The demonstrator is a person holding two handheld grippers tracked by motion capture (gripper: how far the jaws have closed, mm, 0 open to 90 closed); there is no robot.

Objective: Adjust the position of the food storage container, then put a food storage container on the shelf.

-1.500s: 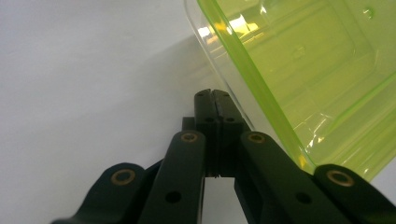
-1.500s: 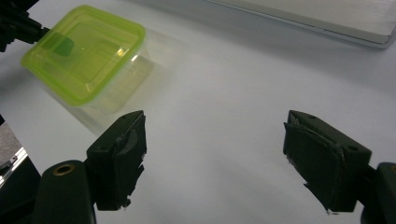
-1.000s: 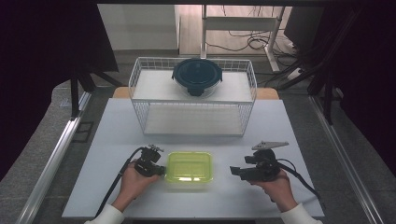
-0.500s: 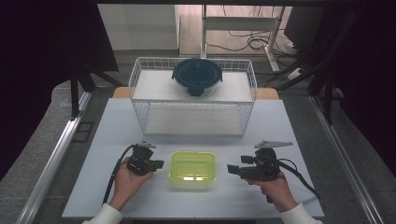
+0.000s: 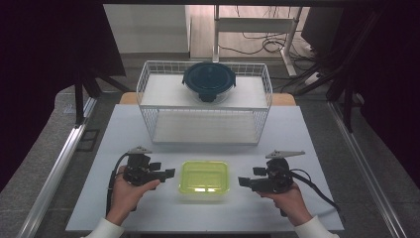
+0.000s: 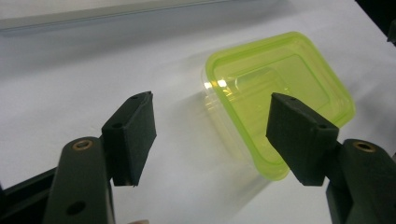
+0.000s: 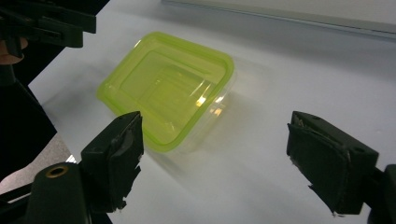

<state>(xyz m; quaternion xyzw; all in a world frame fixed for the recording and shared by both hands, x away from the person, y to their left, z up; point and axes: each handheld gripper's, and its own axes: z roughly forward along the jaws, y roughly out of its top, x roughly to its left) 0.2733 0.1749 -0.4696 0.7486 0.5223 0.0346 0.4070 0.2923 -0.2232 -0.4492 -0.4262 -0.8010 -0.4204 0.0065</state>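
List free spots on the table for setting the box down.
Bare: table strip between basket and box, plus both outer edges. Crowded: beside the box, where left gripper and right gripper flank it.

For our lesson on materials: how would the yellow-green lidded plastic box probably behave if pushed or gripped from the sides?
The yellow-green lidded box looks thin, clear-walled and empty, so probably light. It sits flat and low on the smooth white table, so likely to slide rather than tip. Its glossy walls may flex and slip under a squeeze.
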